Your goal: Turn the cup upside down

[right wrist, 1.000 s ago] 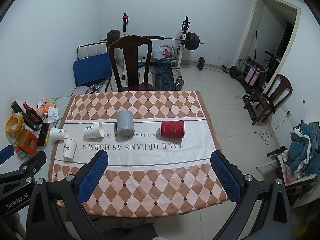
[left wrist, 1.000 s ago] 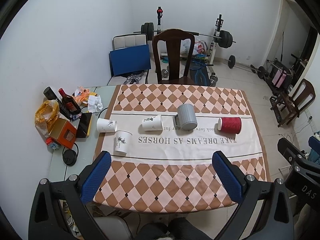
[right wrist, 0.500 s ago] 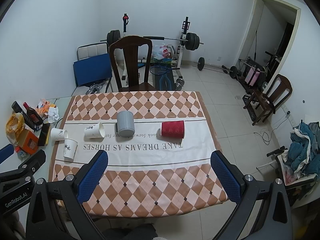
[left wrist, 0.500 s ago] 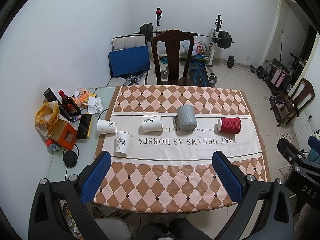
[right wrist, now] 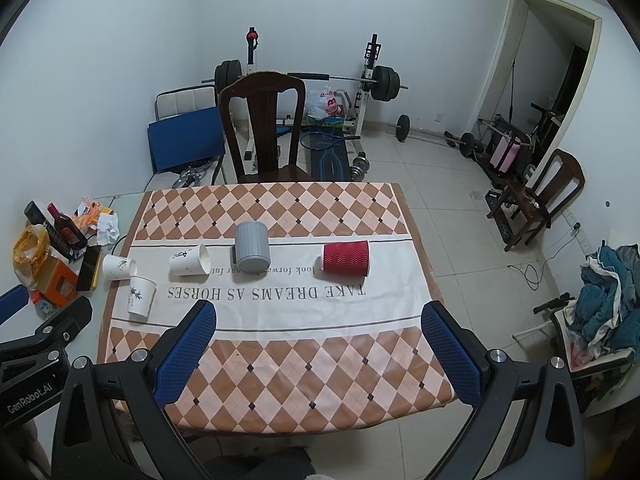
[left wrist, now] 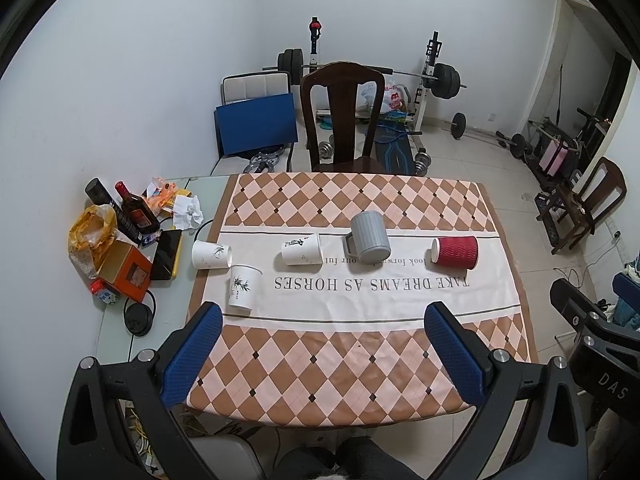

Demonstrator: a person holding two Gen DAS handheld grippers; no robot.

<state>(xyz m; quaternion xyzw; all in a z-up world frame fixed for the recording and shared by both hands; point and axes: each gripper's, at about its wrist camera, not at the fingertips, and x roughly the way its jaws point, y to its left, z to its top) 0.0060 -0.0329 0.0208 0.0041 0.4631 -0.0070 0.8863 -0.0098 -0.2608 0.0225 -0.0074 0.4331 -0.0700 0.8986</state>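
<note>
The left gripper (left wrist: 322,344) hangs above the near edge of the table, its blue-padded fingers (left wrist: 192,354) spread wide with nothing between them. The right gripper (right wrist: 320,344) is held the same way, released and empty, fingers (right wrist: 450,354) far apart over the near diamond-patterned band of the tablecloth (right wrist: 280,360). In the right wrist view the left tool's black body reads "GenRobot.AI"; in the left wrist view the right tool's body shows "DAS".

Beyond both grippers, the cloth's white centre strip carries the line "TAKE DREAMS AS HORSES", upside down to the cameras, with smaller print partly hidden by the cups.

Along that strip lie the cups. A red ribbed paper cup (right wrist: 345,258) is on its side toward the right. A grey ribbed mug (right wrist: 252,247) sits left of it, its handle toward the left. A white paper cup with black characters (right wrist: 190,261) lies on its side further left. At the cloth's left edge one white cup with a bamboo print (right wrist: 141,295) stands with its wide end on the table, and another (right wrist: 118,267) lies just behind it.

Past the cloth's left edge, well apart from the grippers, stand a dark bottle with a red cap (left wrist: 136,210) and an orange box (left wrist: 126,272).
</note>
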